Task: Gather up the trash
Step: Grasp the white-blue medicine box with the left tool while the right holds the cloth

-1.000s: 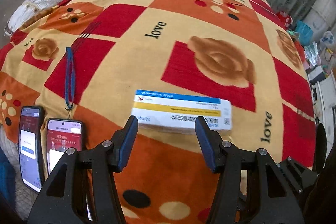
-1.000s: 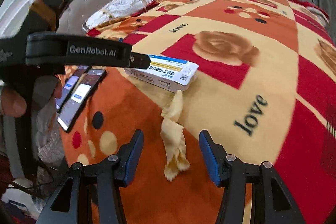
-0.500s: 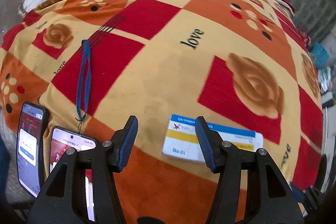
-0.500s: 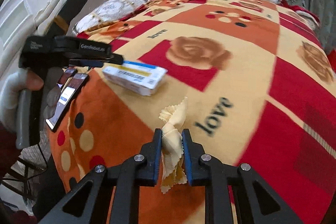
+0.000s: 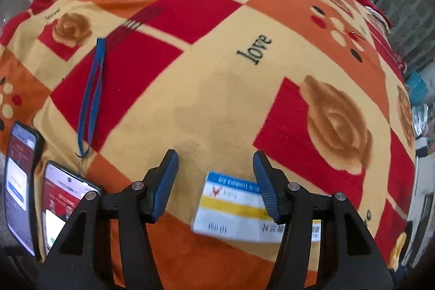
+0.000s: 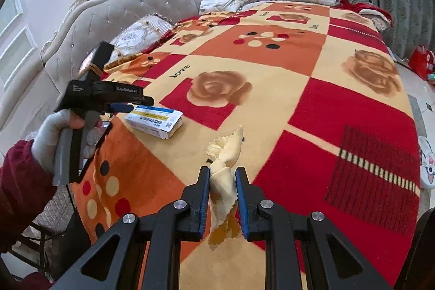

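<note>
1. R gripper [image 6: 223,184]: jaws pressed onto a crumpled pale-yellow wrapper [image 6: 227,154]. The twisted top sticks out ahead of the tips and a darker tail hangs below the pads. The wrapper looks lifted off the blanket [image 6: 339,110], though I can't be sure the tail clears it.
2. L gripper [image 5: 216,181]: jaws spread wide, nothing between the pads. It hovers low over the bed's near edge.
3. Key relation: the medicine box [image 5: 233,208] lies flat on the blanket, just ahead of and below the L tips, offset twd the R finger. One end shows in the gap; the rest runs under and past that finger.
4. Box long axis runs roughly L-R across the L gripper's opening, not along it. As it sits the jaws would span its length, prob too wide. Judgement: rotate the wrist or shift R so the pads close across the short side.
5. L is clearly nearer; in the R wrist view the box [image 6: 153,120] sits right by the L gripper [image 6: 127,106], well apart from the R tips. R is busy anyway.
6. Non-trash nearby: two phones [image 5: 20,181] and a blue lanyard [image 5: 91,99] at L. Keep clear.
</note>
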Demonstrator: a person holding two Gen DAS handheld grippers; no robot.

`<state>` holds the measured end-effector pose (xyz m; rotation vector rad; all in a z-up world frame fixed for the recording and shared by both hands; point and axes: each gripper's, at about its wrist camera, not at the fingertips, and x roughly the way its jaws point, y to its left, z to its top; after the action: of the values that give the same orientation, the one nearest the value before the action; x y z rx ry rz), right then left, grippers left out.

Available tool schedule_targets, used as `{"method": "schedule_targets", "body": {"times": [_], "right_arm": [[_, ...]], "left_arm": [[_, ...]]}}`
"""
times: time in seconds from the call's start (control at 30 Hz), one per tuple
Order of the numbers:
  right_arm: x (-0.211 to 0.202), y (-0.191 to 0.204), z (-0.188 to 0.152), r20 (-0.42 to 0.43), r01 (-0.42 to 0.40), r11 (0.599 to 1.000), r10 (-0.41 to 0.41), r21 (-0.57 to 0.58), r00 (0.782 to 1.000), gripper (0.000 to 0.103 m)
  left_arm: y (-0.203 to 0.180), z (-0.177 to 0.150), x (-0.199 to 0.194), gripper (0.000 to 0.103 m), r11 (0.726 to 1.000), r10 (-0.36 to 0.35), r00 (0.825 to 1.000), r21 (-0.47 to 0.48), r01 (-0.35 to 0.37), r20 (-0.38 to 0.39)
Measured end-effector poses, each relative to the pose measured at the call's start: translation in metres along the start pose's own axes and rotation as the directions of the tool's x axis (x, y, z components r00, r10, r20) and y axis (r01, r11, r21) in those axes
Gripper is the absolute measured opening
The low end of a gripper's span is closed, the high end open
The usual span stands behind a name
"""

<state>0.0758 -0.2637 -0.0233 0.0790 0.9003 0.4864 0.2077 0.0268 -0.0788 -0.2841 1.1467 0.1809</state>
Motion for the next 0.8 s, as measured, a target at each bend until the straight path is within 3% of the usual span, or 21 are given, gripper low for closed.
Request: {"method": "schedule_targets", "body": {"times": [0.13, 0.23, 0.33, 0.43, 0.47, 0.57, 0.67, 0.73, 0.8], "right_arm": [[-0.005, -0.006, -0.005, 0.006, 0.009, 1.000, -0.009, 0.011, 1.000, 0.018], [-0.013, -0.018, -0.007, 0.018, 0.024, 0.999, -0.025, 0.035, 1.000, 0.018], [-0.020, -0.029, -0.011, 0.024, 0.036, 0.997, -0.038, 0.066, 0.999, 0.018], [-0.029, -0.038, -0.017, 0.028, 0.048, 0.996, -0.051, 0.079, 0.998, 0.018], [-0.032, -0.040, -0.020, 0.030, 0.052, 0.995, -0.054, 0.085, 0.998, 0.018], [-0.040, -0.046, -0.028, 0.034, 0.052, 0.993, -0.056, 0.104, 0.998, 0.018], [-0.046, -0.051, -0.036, 0.033, 0.060, 0.991, -0.065, 0.118, 0.997, 0.018], [-0.046, -0.053, -0.039, 0.028, 0.064, 0.990, -0.068, 0.127, 0.997, 0.018], [-0.046, -0.056, -0.041, 0.024, 0.069, 0.989, -0.072, 0.134, 0.997, 0.018]], "left_arm": [[-0.022, -0.026, -0.010, 0.056, 0.998, -0.043, 0.998, 0.041, 0.045, -0.040], [-0.041, -0.062, -0.023, 0.056, 0.989, -0.113, 0.990, 0.084, 0.120, -0.087], [-0.058, -0.096, -0.037, 0.056, 0.973, -0.167, 0.977, 0.141, 0.185, -0.132], [-0.068, -0.113, -0.046, 0.056, 0.947, -0.237, 0.953, 0.175, 0.270, -0.189], [-0.072, -0.115, -0.050, 0.056, 0.925, -0.278, 0.939, 0.206, 0.319, -0.205], [-0.078, -0.116, -0.063, 0.059, 0.868, -0.339, 0.918, 0.307, 0.390, -0.208], [-0.084, -0.122, -0.073, 0.062, 0.805, -0.348, 0.903, 0.412, 0.426, -0.254], [-0.090, -0.131, -0.081, 0.062, 0.761, -0.318, 0.913, 0.505, 0.407, -0.256], [-0.094, -0.141, -0.083, 0.063, 0.728, -0.260, 0.935, 0.588, 0.353, -0.240]]}}
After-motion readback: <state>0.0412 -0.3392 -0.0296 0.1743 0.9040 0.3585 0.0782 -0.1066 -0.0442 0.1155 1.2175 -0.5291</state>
